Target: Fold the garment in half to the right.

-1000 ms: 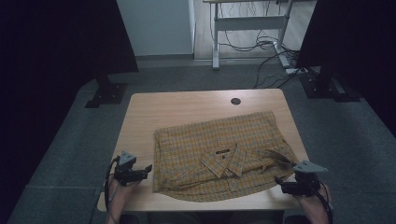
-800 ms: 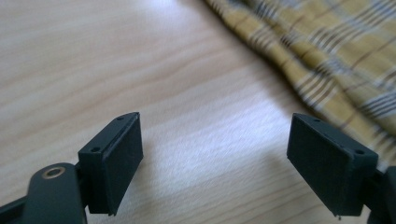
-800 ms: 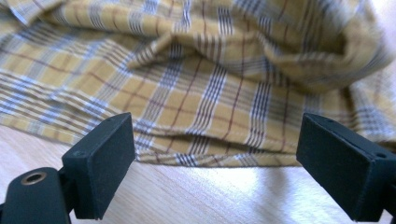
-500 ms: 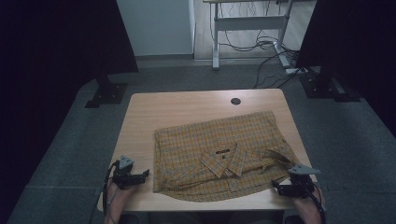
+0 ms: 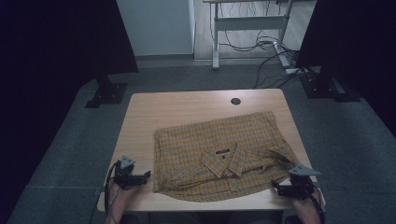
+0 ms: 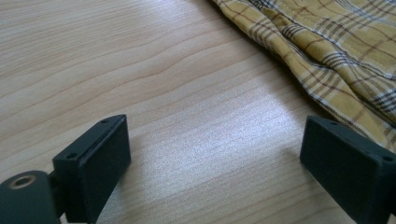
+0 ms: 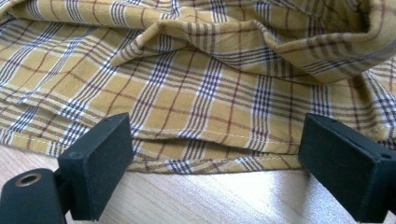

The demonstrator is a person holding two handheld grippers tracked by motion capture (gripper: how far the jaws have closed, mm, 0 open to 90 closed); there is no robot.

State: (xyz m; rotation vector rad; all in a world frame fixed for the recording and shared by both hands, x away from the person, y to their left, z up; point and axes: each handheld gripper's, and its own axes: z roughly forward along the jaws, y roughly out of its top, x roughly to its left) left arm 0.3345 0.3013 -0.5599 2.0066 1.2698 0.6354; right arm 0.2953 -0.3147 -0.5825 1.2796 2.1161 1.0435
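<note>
A yellow plaid shirt (image 5: 219, 156) lies spread, collar up, on the wooden table (image 5: 187, 107). At the front left my left gripper (image 5: 145, 176) rests low and points at the shirt's left edge. It stands open over bare wood (image 6: 212, 154), and its jaws have just been opening with nothing between them. The shirt's edge (image 6: 327, 51) lies just beyond its right jaw. At the front right my right gripper (image 5: 276, 186) is open at the shirt's hem (image 7: 215, 149). The plaid cloth (image 7: 210, 70) lies rumpled just ahead of its jaws.
A round cable hole (image 5: 236, 101) sits near the table's far edge. Black stands flank the table on the left (image 5: 107, 88) and right (image 5: 327, 84). A desk frame with loose cables (image 5: 261, 42) stands behind on the grey floor.
My right gripper has come down and slightly left, closer to the shirt's hem. The left gripper has barely shifted, and the shirt has not moved.
</note>
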